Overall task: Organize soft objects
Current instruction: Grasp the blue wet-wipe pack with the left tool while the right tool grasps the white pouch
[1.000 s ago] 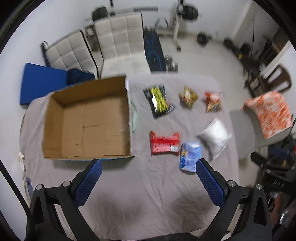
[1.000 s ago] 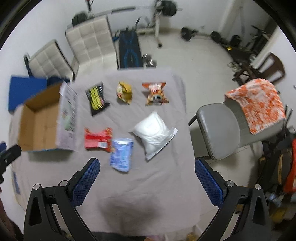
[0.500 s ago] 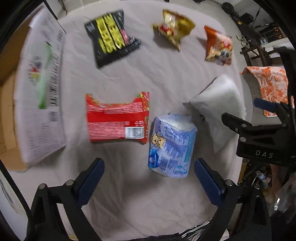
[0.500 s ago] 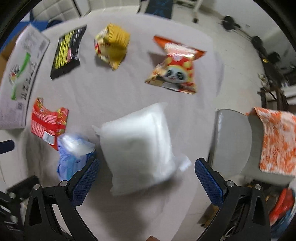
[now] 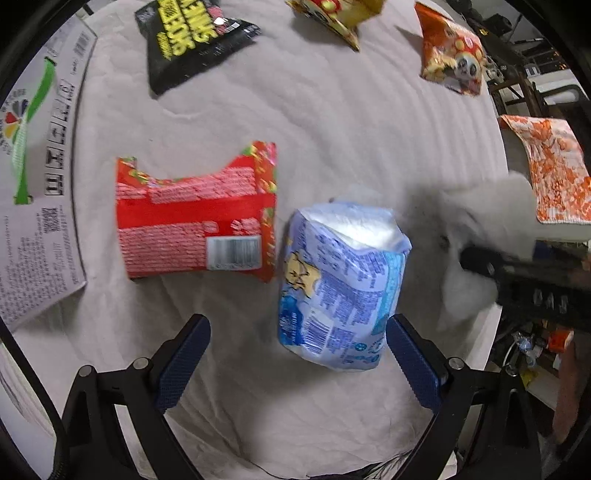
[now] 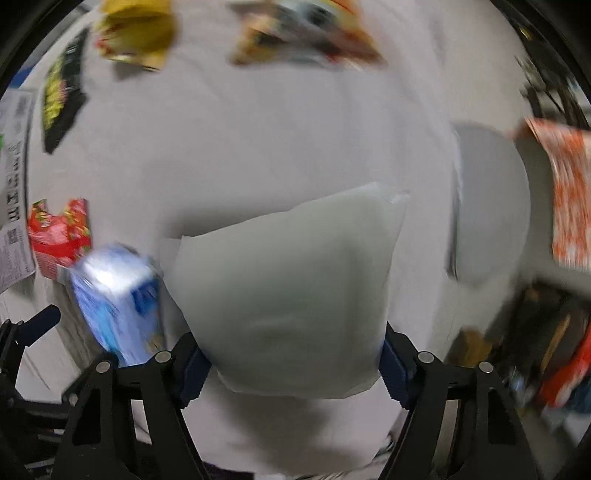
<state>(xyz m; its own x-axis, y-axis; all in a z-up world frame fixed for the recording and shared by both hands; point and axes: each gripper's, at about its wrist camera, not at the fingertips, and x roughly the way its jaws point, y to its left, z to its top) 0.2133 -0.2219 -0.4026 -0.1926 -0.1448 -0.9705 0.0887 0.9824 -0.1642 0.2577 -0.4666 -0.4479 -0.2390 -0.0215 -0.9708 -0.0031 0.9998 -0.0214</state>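
Observation:
A blue-and-white soft packet lies on the grey cloth between the fingers of my left gripper, close to the right pad. That gripper is open and its pads stand clear of the packet. A red packet lies flat just left of the blue one. My right gripper points down over a white pillow-like bag. Its jaws are closing, with both pads against the bag's sides. The same white bag shows blurred at the right in the left wrist view.
A black-and-yellow packet, a yellow packet and an orange panda packet lie along the far side. A printed cardboard box flap is at the left. A grey chair with an orange cloth stands right of the table.
Both grippers have dropped close to the table. The right jaws have narrowed onto the white bag. The left fingers now straddle the blue packet.

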